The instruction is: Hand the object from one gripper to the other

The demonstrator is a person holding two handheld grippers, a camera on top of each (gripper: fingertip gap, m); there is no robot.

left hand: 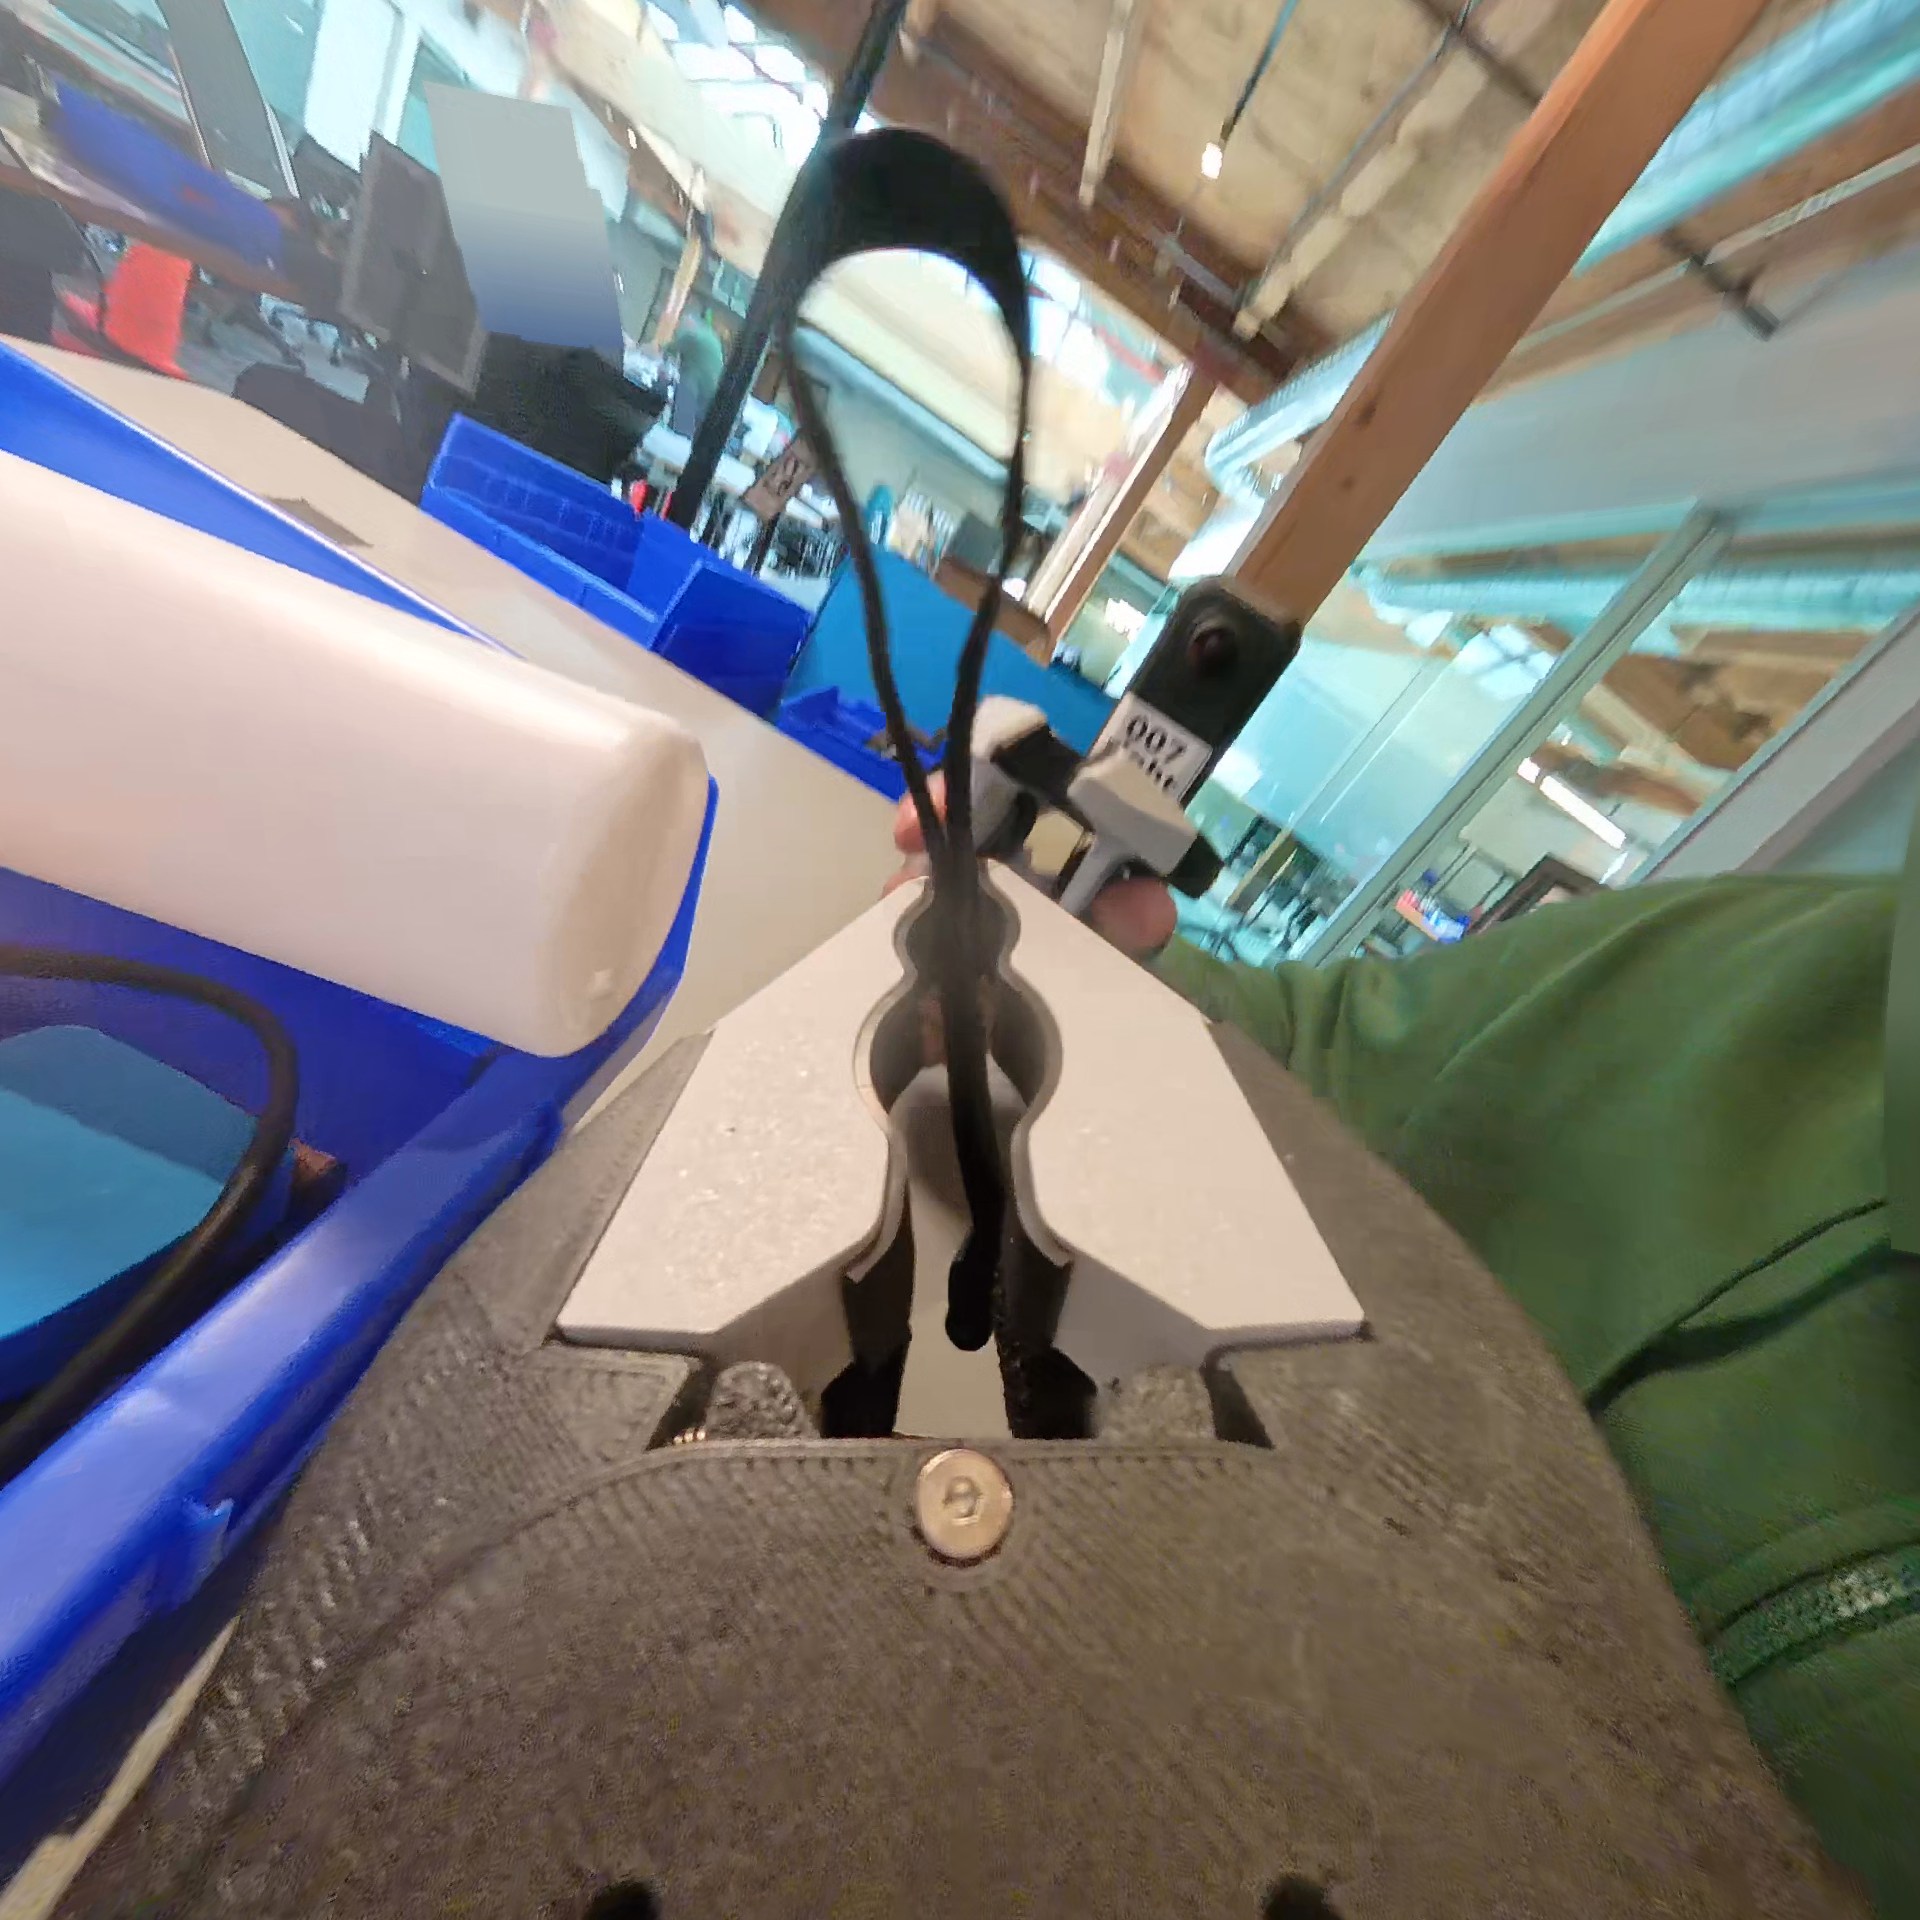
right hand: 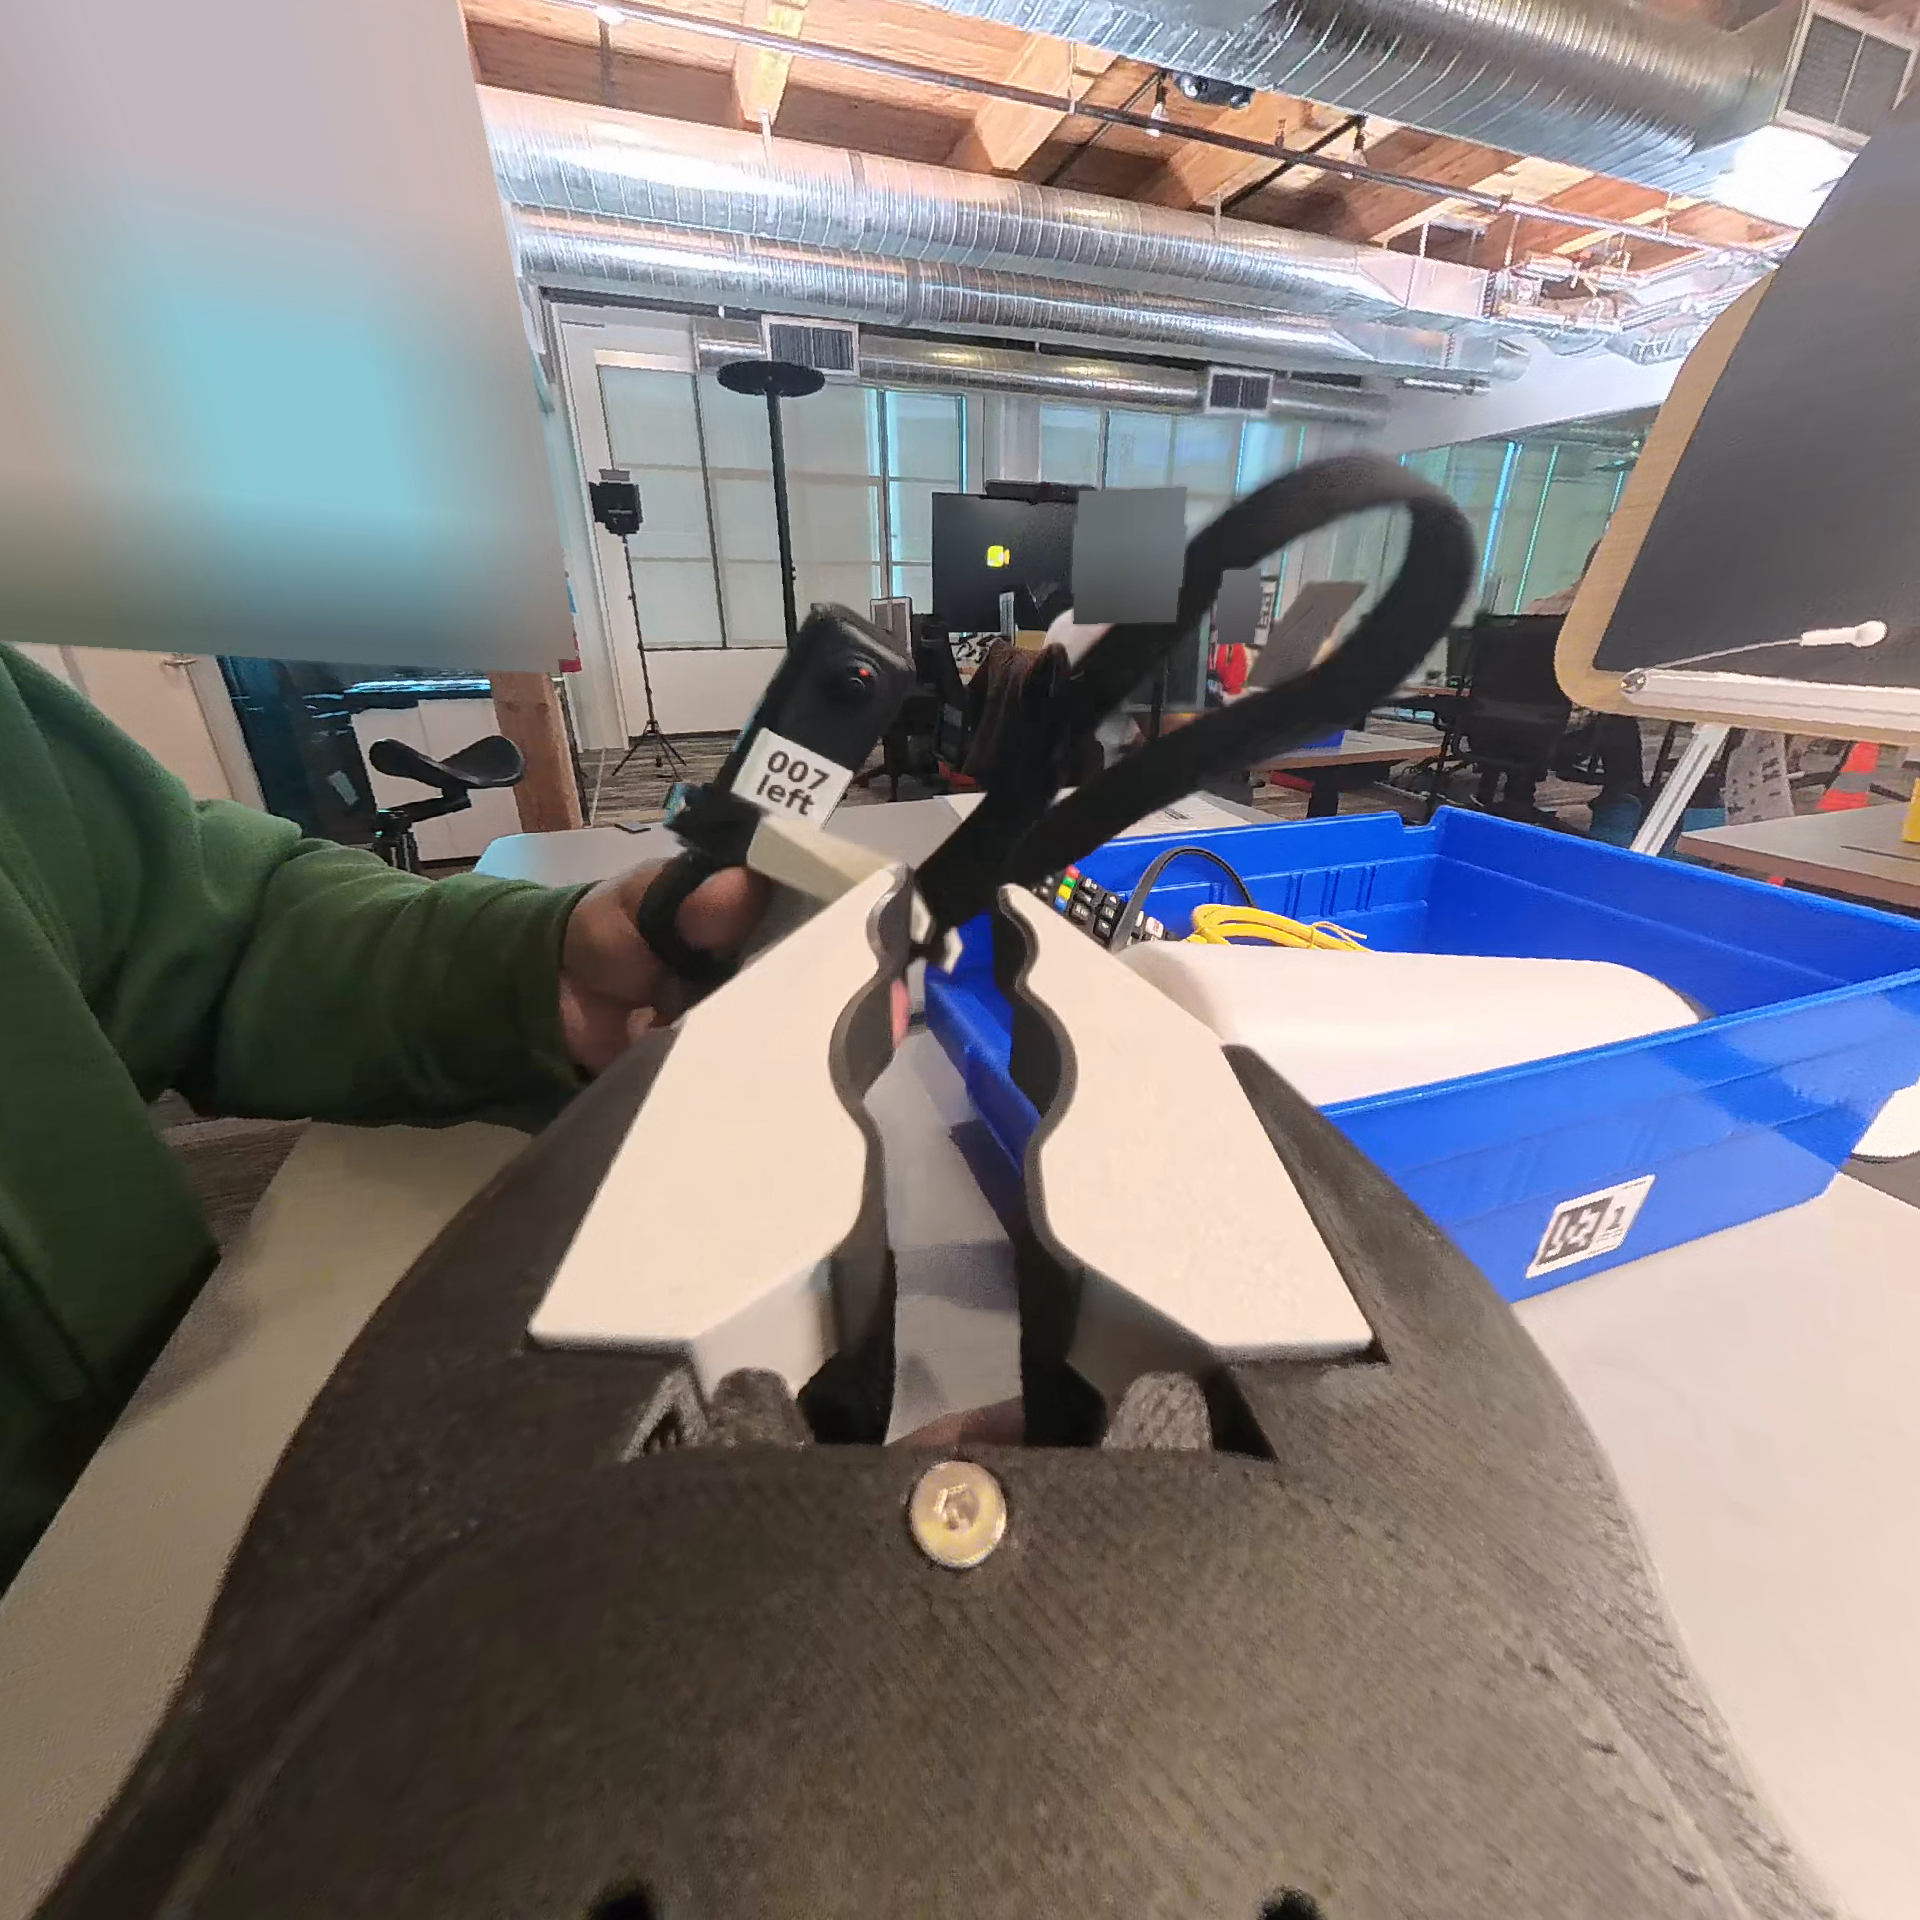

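A black strap [left hand: 914,192] bent into a loop stands up from my left gripper [left hand: 956,904], which is shut on the strap's lower ends. In the right wrist view the same loop [right hand: 1439,582] rises to the upper right from the left gripper [right hand: 831,862], held by a hand. My right gripper [right hand: 951,904] is open, with its fingertips on either side of the strap's base, close to the left gripper's tip. I cannot tell whether they touch the strap. In the left wrist view the right gripper [left hand: 1049,790] shows just beyond the strap.
A blue bin [right hand: 1558,1143] stands on the grey table at the right, holding a white block [right hand: 1403,1008], a yellow cable [right hand: 1268,925] and a keypad device [right hand: 1091,899]. A green sleeve [right hand: 208,935] reaches in from the left. A dark board [right hand: 1766,468] stands at far right. Only a small space, under 4 cm, lies between the two pairs of fingers.
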